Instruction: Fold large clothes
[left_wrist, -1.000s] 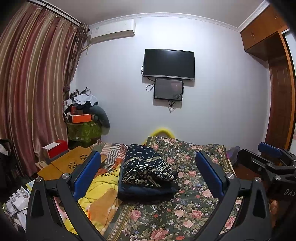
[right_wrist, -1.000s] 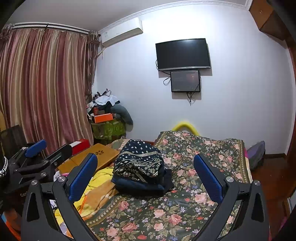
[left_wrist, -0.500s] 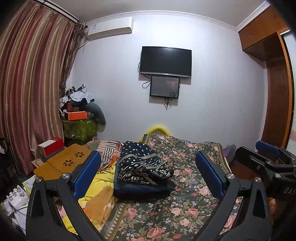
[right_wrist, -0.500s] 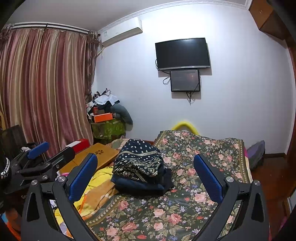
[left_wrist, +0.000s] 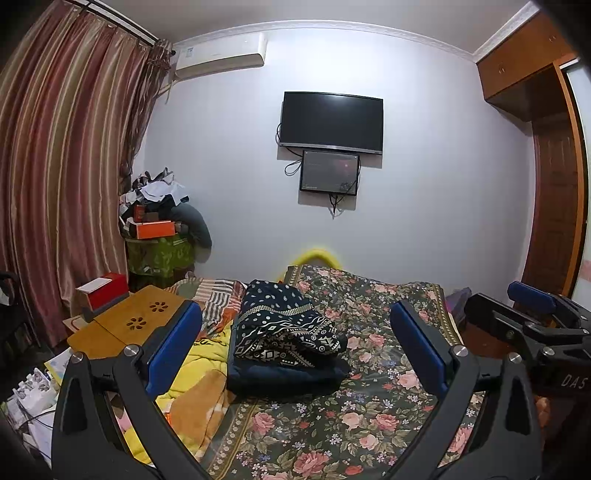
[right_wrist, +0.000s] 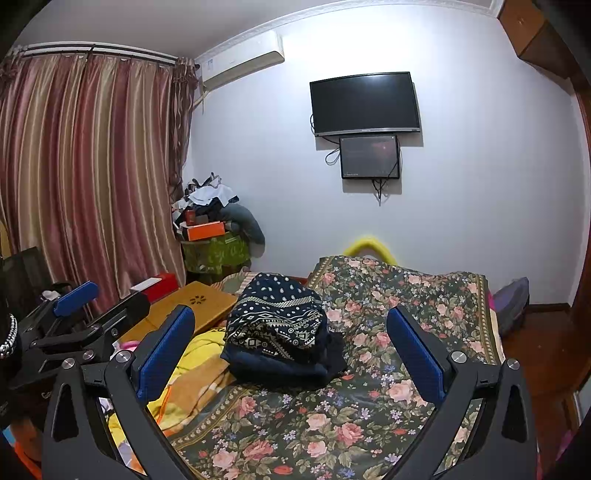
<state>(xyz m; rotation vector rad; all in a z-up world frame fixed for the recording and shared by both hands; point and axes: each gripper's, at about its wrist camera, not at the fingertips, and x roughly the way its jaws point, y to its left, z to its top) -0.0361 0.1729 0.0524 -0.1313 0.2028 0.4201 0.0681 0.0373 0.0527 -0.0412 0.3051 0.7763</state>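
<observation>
Resting on the floral bedspread (left_wrist: 369, 424), folded patterned clothes (left_wrist: 284, 332) (soft, lumpy); both jaws gape empty.

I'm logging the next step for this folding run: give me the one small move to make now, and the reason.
Probably lower both grippers toward the patterned navy garment. The left gripper and right gripper are both open, empty and held above the floral bedspread, short of the cloth. The garment sits bunched on a dark folded piece, so it likely needs gripping by an edge first.
</observation>
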